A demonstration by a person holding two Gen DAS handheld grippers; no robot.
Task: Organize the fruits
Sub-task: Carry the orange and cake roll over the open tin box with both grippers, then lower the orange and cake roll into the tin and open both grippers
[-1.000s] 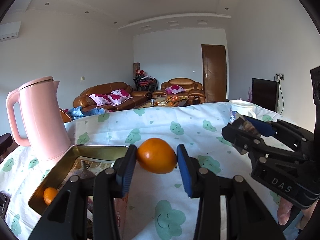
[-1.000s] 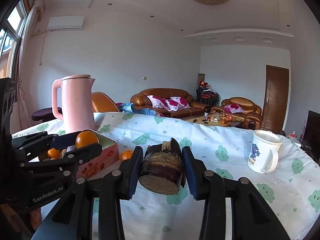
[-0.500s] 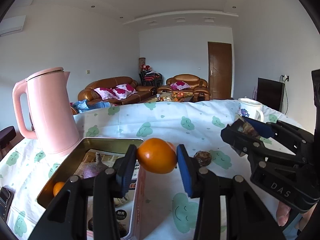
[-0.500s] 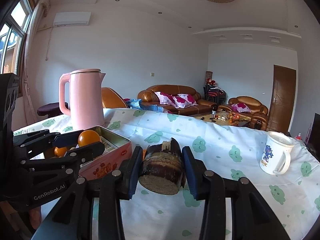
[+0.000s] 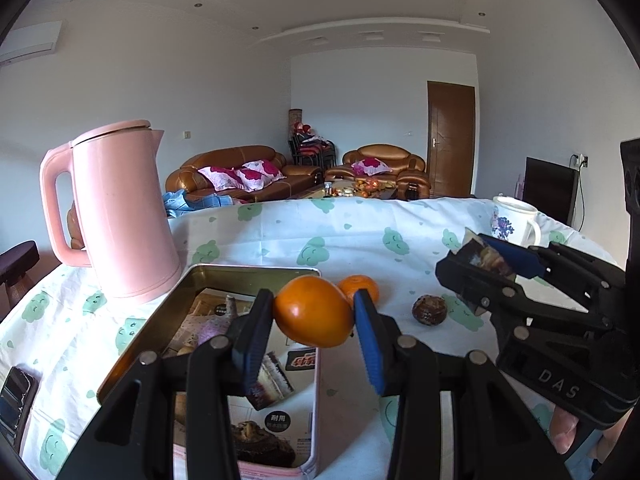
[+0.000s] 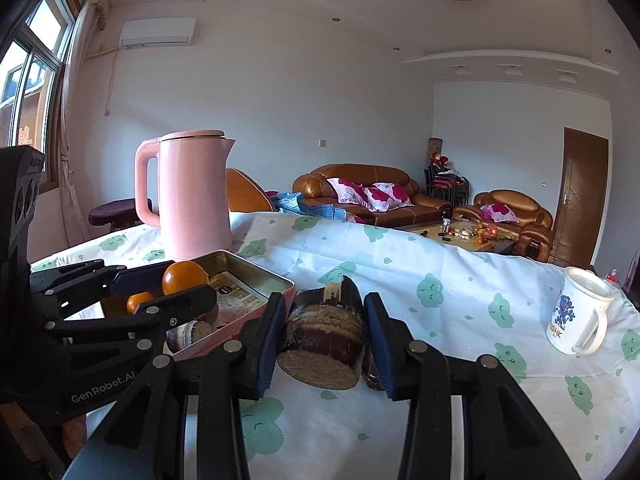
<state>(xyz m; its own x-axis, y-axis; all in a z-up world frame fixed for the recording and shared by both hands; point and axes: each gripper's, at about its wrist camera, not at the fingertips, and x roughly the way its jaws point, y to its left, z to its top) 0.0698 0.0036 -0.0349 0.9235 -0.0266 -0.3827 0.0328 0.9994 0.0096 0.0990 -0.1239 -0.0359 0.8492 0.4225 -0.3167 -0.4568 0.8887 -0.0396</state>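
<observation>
Covering the whole table: a white cloth (image 5: 360, 232) printed with green smiling clouds, lying slightly wrinkled.

Standing at the back left: one tall pink kettle (image 5: 120, 212), smooth, with lid and loop handle, just beside the tin.

Lying open in front of it: one rectangular metal tin (image 5: 192, 284), pink outside, shiny gold inside, with rounded corners, holding printed paper and several dark and orange fruits; exact number impossible to tell.

Reaching in, tilted a little downward over the tin's right edge: left gripper (image 5: 314, 318), black arms with blue pads, closed onto one smooth, glossy orange fruit (image 5: 312, 316), holding it clear of the table.

Coming in beside it, likewise tilted slightly down: right gripper (image 6: 326, 334), closed tight on one dark brown banded chunk (image 6: 324, 336), rough, with a flat, pale, grainy cut face, held above the cloth just right of the tin.

Standing far right, well apart: one white ceramic mug (image 6: 576, 312) with blue flower print.

Resting on the cloth behind the held fruit: one small tangerine (image 5: 362, 286); near it, one wrinkled, round brown fruit (image 5: 429, 310).
</observation>
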